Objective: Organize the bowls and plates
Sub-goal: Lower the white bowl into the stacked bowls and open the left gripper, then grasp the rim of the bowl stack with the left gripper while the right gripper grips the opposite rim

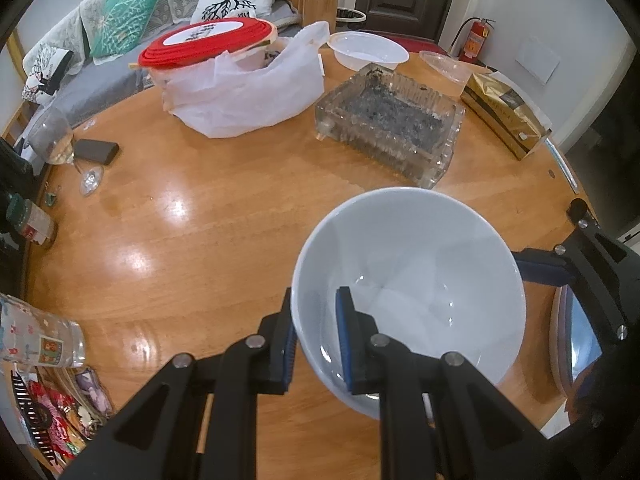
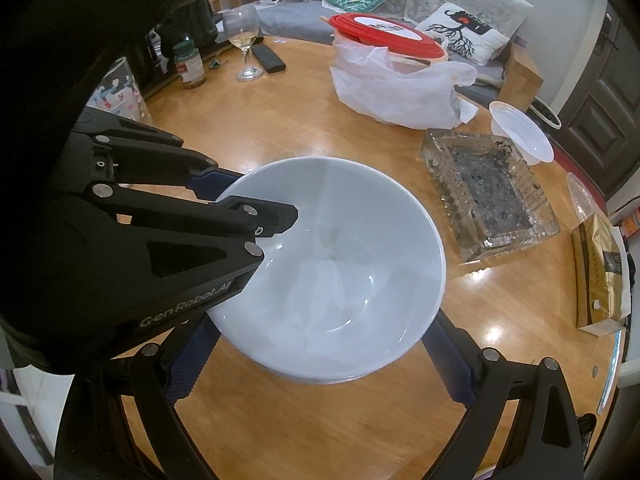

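Observation:
A white bowl (image 1: 408, 280) (image 2: 340, 248) hangs low over the round wooden table (image 1: 200, 240), close to its near edge. My left gripper (image 1: 316, 300) (image 2: 266, 196) is shut on the bowl's rim, one blue pad inside and one outside. My right gripper (image 2: 324, 328) stands wide open, its blue fingers (image 2: 188, 364) reaching under the bowl on either side. I cannot tell whether they touch the bowl. In the left wrist view the right gripper (image 1: 580, 264) shows at the bowl's right side. The bowl holds nothing.
Behind the bowl lies a rectangular glass tray (image 1: 392, 124) (image 2: 488, 196). Further back are a white plastic bag with a red-lidded container (image 1: 240, 80), a clear plastic bowl (image 1: 368, 50) and a gold box (image 1: 504, 116). A wine glass (image 1: 60, 140) and a jar (image 2: 190, 64) stand at the left.

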Demonstrator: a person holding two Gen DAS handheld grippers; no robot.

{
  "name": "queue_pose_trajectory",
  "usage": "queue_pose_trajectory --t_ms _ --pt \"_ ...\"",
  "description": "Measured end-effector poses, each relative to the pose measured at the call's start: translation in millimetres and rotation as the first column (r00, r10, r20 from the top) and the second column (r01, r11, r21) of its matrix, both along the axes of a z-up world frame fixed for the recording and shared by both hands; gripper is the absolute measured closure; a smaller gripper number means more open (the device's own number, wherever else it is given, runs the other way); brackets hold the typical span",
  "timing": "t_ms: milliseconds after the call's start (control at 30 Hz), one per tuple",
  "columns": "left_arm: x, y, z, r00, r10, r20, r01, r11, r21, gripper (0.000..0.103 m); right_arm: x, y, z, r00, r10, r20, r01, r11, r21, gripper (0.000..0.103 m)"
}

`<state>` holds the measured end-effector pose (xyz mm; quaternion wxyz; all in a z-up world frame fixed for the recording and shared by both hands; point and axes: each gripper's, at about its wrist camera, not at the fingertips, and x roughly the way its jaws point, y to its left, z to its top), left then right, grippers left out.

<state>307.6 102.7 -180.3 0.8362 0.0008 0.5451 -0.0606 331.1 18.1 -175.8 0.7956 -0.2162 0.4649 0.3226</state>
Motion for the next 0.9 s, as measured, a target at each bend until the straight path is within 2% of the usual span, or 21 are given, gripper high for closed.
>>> queue_pose_trajectory --t_ms 433,500,567,600,767,900 --pt "-0.7 -1.6 -0.9 1.0 0.006 -0.006 -0.006 1.0 0.002 0.087 -4.3 -2.5 -3.8 1.0 0.007 -0.001 -0.007 1.0 -0.007 0.005" --pt "-1.9 -1.9 2.3 1.0 0.008 0.0 -0.008 1.0 0.004 0.085 -5.1 -4.9 -2.9 1.0 0.002 -0.003 -0.002 1.0 0.008 0.006" --pt "-3.0 -1.4 5.4 1.0 0.012 0.01 -0.012 1.0 0.002 0.073 -8.2 -10.1 -0.4 1.0 -0.01 0.006 0.01 0.999 0.038 0.006" --pt "-3.6 -1.7 6.9 1.0 0.013 0.016 -0.013 1.0 0.001 0.072 -11.8 -14.4 1.3 1.0 -0.023 0.017 0.022 0.998 0.063 0.006" --pt "-3.2 -4.0 4.2 1.0 0.006 0.006 -0.006 1.0 0.007 0.071 -26.4 -31.6 0.0 0.994 -0.078 0.069 0.069 0.989 0.132 0.004" --pt "0.0 -2.5 -2.7 1.0 0.011 -0.01 -0.011 1.0 -0.006 0.071 -38.9 -36.0 -18.8 0.992 -0.054 0.117 0.035 0.986 0.162 0.002"
